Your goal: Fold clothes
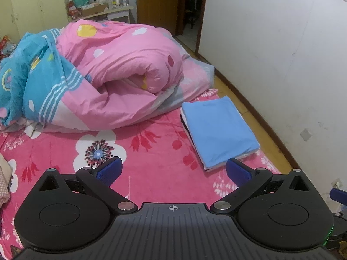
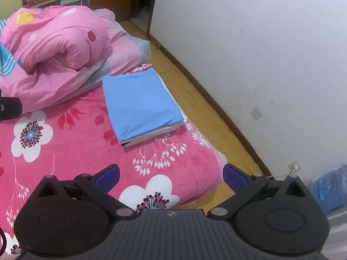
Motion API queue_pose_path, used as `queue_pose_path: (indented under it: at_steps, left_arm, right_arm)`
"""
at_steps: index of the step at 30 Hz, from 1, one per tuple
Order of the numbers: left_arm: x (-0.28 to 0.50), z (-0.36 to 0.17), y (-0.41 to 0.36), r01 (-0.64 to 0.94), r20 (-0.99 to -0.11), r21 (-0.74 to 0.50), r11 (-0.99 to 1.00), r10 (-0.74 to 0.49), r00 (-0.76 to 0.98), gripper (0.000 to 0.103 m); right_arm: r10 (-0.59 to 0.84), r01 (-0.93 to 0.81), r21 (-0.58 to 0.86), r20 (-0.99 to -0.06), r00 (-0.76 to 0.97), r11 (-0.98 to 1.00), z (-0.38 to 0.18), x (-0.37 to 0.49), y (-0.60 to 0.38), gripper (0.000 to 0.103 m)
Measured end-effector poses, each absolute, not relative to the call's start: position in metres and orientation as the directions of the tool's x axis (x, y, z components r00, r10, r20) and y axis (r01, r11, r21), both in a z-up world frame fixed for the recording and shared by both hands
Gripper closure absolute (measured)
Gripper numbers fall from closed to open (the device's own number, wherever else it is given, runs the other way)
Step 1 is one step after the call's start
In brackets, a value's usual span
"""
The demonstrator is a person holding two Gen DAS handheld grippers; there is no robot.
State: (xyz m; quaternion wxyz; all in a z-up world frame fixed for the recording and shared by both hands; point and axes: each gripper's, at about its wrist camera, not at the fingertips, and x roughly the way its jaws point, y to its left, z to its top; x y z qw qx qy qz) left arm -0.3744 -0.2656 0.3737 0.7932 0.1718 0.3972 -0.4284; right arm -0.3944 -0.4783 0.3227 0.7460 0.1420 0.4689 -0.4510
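A stack of folded clothes with a light blue garment on top (image 1: 219, 130) lies at the right edge of the bed; it also shows in the right wrist view (image 2: 141, 104). My left gripper (image 1: 173, 172) is open and empty, held above the pink floral bedsheet (image 1: 151, 151), with the stack just ahead to its right. My right gripper (image 2: 171, 176) is open and empty over the bed's near right corner, below the stack. At the far left of the left wrist view a bit of patterned beige cloth (image 1: 4, 179) shows at the frame edge.
A bunched pink and blue quilt (image 1: 97, 82) fills the far half of the bed. A white wall (image 2: 249, 54) and a strip of wooden floor (image 2: 195, 99) run along the bed's right side. A blue plastic bag (image 2: 327, 186) sits on the floor at right.
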Motion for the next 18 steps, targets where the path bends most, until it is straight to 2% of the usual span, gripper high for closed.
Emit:
queue_pose_path:
  at_steps: [18]
  left_arm:
    - [-0.3763, 0.3711, -0.2608, 0.809, -0.787, -0.086, 0.581, -0.538, 0.303, 0.000]
  right_arm:
    - [-0.546, 0.794, -0.233, -0.825, 0.144, 0.561, 0.3210, -0.3995, -0.4709, 0.000]
